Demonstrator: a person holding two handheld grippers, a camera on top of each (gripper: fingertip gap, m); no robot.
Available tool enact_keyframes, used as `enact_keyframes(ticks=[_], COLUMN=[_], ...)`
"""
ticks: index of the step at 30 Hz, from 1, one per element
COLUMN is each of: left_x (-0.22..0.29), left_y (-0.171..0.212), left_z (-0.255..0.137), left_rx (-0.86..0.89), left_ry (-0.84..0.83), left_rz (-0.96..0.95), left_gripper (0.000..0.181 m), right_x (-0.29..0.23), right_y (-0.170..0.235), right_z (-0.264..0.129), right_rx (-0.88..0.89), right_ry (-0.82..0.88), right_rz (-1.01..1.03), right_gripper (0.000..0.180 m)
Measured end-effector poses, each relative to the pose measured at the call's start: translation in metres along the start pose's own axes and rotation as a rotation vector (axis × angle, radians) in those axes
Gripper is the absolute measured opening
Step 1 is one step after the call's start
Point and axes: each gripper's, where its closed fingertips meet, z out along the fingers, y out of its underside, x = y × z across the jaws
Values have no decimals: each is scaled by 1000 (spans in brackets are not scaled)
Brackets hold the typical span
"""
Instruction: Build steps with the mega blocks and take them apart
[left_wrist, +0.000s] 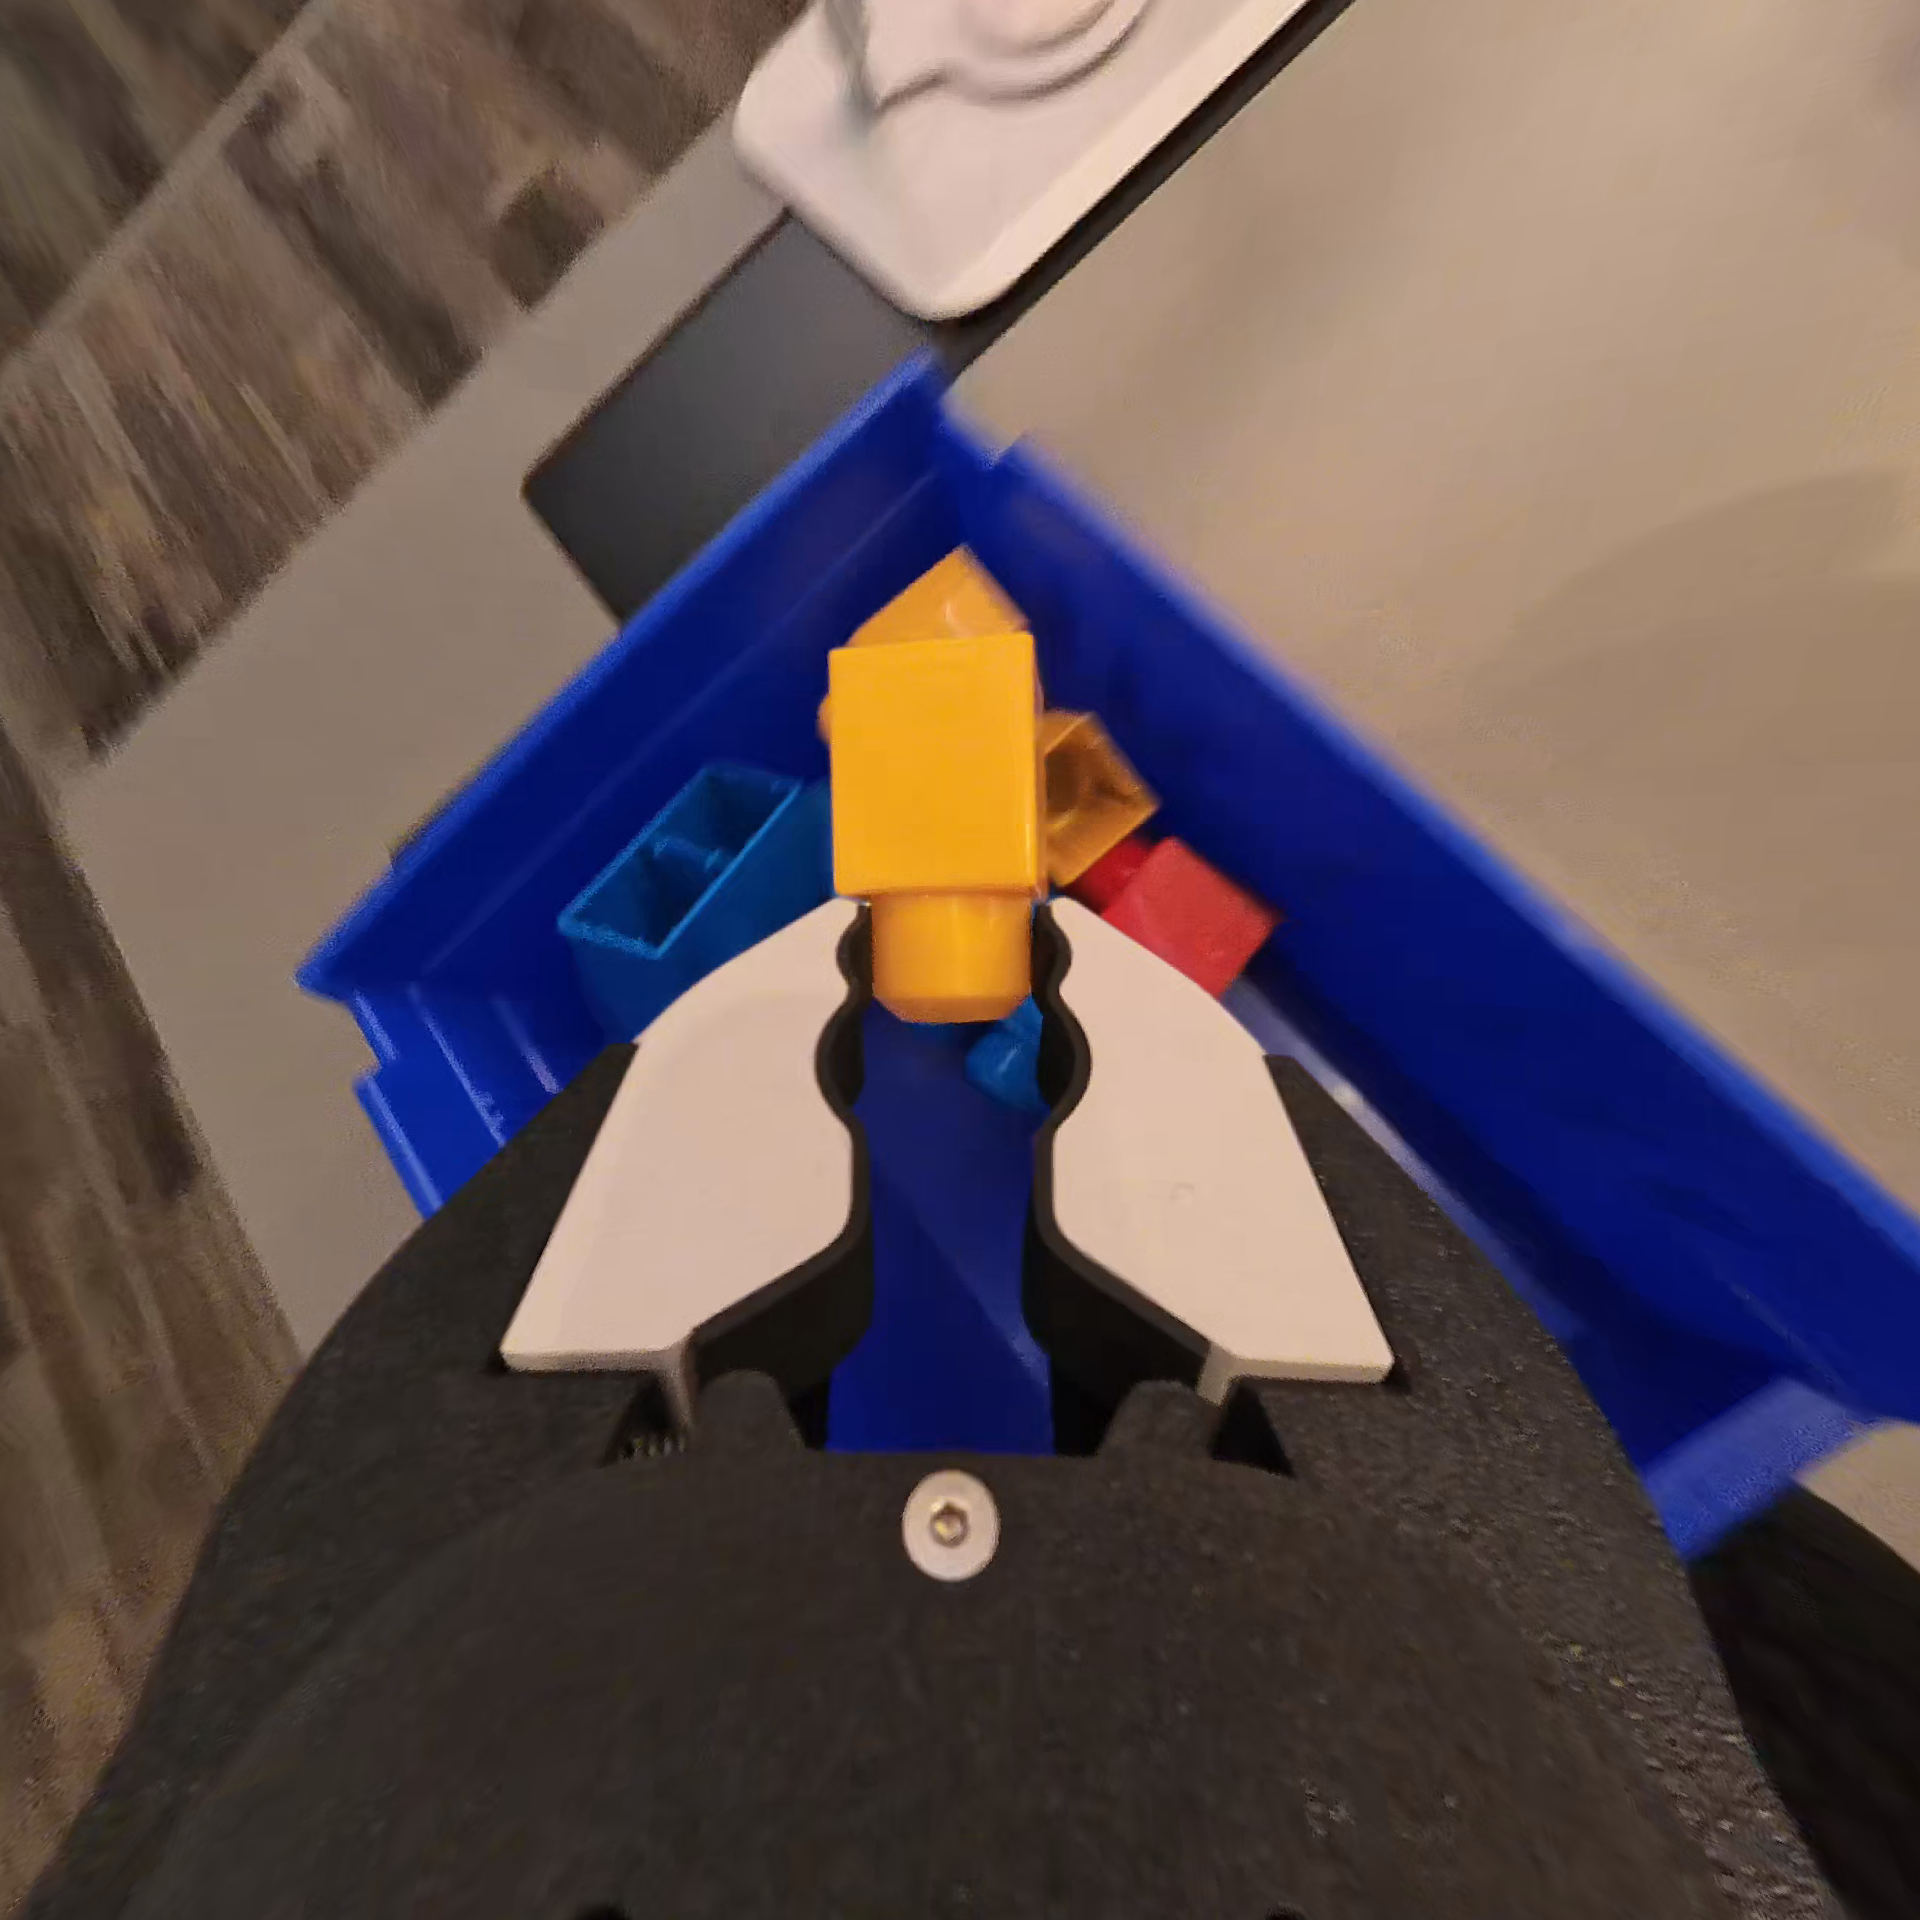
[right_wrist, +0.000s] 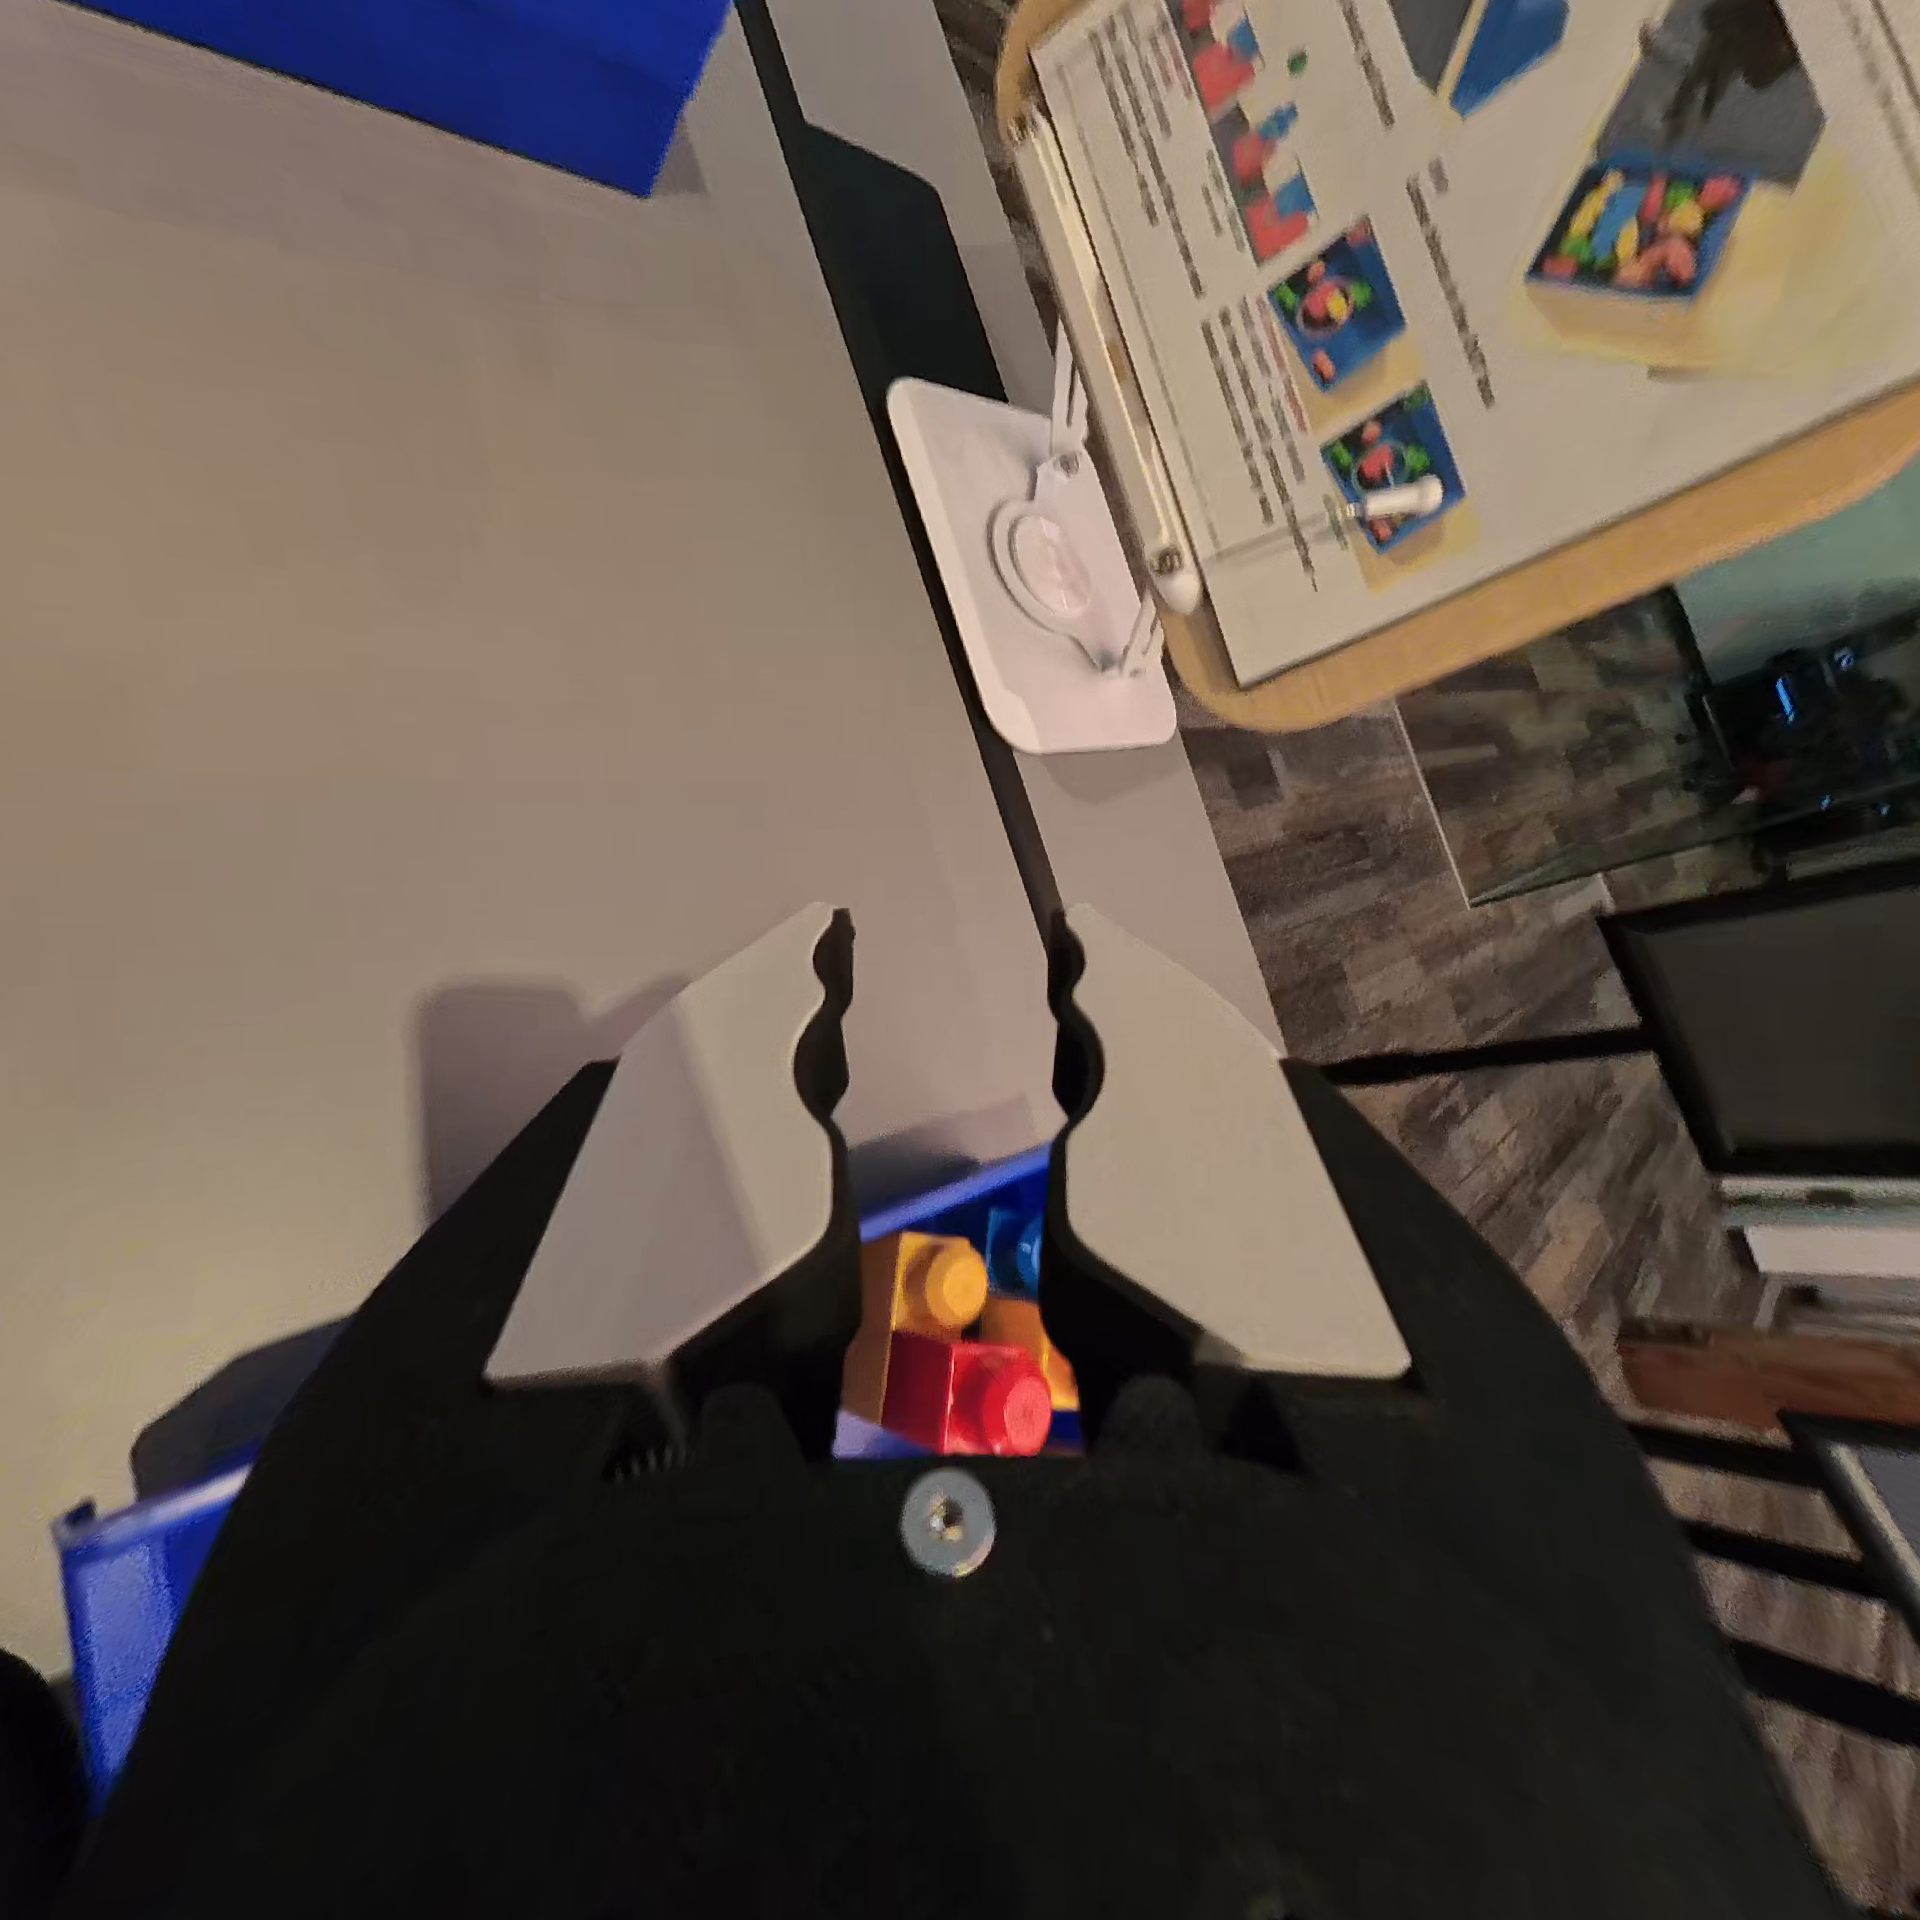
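We're at the pick stage: worktop (left_wrist: 1558, 312) carries no steps, the blocks lie in the blue bin (left_wrist: 1351, 831). Left tongs (left_wrist: 948, 925) grip a yellow block (left_wrist: 933, 764) by its stud, pitched down over the bin; next we lift clear and place it. Right tongs (right_wrist: 951, 935) gape empty above the bin, aimed across the worktop.

Left gripper (left_wrist: 948, 914) fingers clamped; right gripper (right_wrist: 951, 925) fingers parted, empty.
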Motion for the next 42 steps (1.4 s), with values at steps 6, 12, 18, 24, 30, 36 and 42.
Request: enact_keyframes(ticks=[6,12,18,24,30,36,42], left_x=[127,213,236,229,154,63,28], left_y=[-75,-85,-75,-75,-78,-19,41], left_z=[-33,-10,3,7,-12,-16,13], left_rx=[138,77,9,-8,73,-46,-220], left_ry=[168,276,334,321,208,95,95], left_rz=[465,714,755,706,491,262,147], left_gripper=[29,30,30,43,56,56,49], right_x=[-51,-135,-184,-187,-123,-108,-122], right_y=[-97,-141,-131,-121,-63,23,29], right_z=[25,57,99,107,132,158,160], right_rx=[178,270,160,110,-68,-386,-451], right_ry=[-44,-336,-443,-469,-304,-221,-275], right_rz=[-51,3,-32,-4,281,451,471], right_gripper=[37,55,55,36,36,36,36])
